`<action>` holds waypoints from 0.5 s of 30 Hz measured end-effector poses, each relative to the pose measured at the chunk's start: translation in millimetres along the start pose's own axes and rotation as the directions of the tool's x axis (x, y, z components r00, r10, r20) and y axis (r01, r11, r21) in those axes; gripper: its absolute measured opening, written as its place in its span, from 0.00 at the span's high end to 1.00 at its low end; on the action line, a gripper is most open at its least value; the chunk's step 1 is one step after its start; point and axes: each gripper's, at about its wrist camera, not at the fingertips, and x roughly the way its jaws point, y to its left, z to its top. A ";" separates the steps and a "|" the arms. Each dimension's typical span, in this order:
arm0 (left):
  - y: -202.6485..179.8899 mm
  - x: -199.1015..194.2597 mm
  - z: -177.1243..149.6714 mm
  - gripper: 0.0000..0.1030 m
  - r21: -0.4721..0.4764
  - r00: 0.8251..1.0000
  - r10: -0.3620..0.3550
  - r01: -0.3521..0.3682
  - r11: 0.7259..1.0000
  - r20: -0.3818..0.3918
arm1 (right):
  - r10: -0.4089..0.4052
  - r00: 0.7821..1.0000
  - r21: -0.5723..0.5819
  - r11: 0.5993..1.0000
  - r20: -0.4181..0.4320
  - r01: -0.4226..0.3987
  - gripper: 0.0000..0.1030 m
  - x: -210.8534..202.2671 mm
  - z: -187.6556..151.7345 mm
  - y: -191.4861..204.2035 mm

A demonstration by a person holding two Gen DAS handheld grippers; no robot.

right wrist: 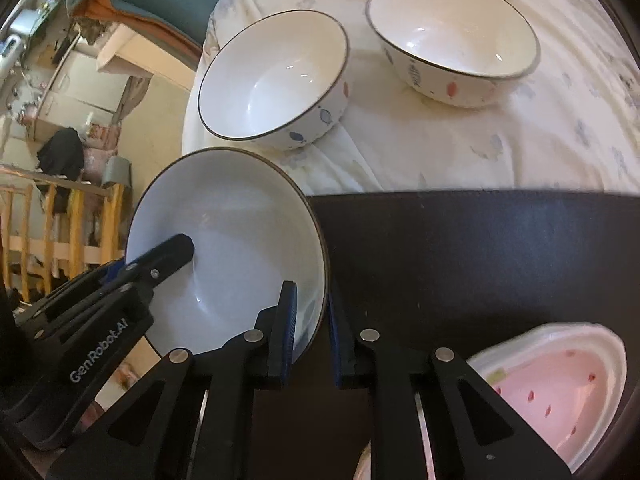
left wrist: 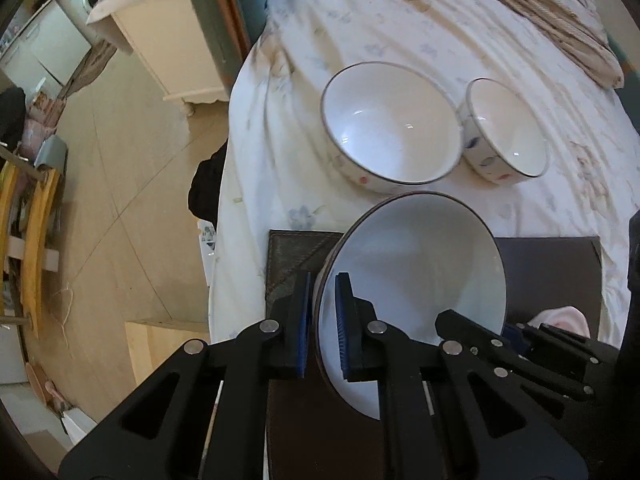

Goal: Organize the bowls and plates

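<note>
Between the two claws, over a dark brown leather-like mat, hangs a wide white ceramic bowl with a thin dark rim, tilted so that its open side faces the cameras. The left claw is clamped on the bowl's wall at about eight o'clock of its rim in the left wrist view: one blue pad sits outside the wall, the other inside, both pressing on it. The right claw grips the opposite side, at about five o'clock of the rim in the right wrist view, again with one pad inside the bowl and one outside.

Beyond the held bowl, at twelve o'clock from the left claw, a large white bowl with small coloured fish marks stands upright on the pale floral bedsheet. A smaller white bowl of the same pattern stands just beside it, at one o'clock; whether the two touch I cannot tell. Both lie off the mat, well apart from the claws.

At four o'clock from the right claw, a pink dish with red seed marks and a white rim rests on the mat, near that claw's frame.
</note>
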 end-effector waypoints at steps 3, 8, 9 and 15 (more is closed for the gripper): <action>-6.9 -13.8 -5.5 0.91 -0.010 1.000 -0.027 0.027 1.000 0.009 | -0.001 0.999 -0.019 1.000 0.032 0.001 0.84 -16.6 -4.9 -1.4; -35.3 -41.3 -22.9 0.91 0.050 0.998 -0.038 0.036 0.998 0.042 | 0.019 0.998 0.000 1.000 0.064 -0.019 0.84 -50.0 -18.3 -13.8; -43.0 -48.2 -28.7 0.91 0.066 0.997 -0.060 0.056 0.996 0.054 | 0.016 0.997 0.006 1.000 0.074 -0.016 0.84 -62.0 -24.0 -17.4; -74.4 -67.1 -49.9 0.91 0.113 0.991 -0.121 0.113 0.987 0.060 | -0.001 0.994 -0.002 1.000 0.111 0.001 0.83 -110.8 -49.0 -43.7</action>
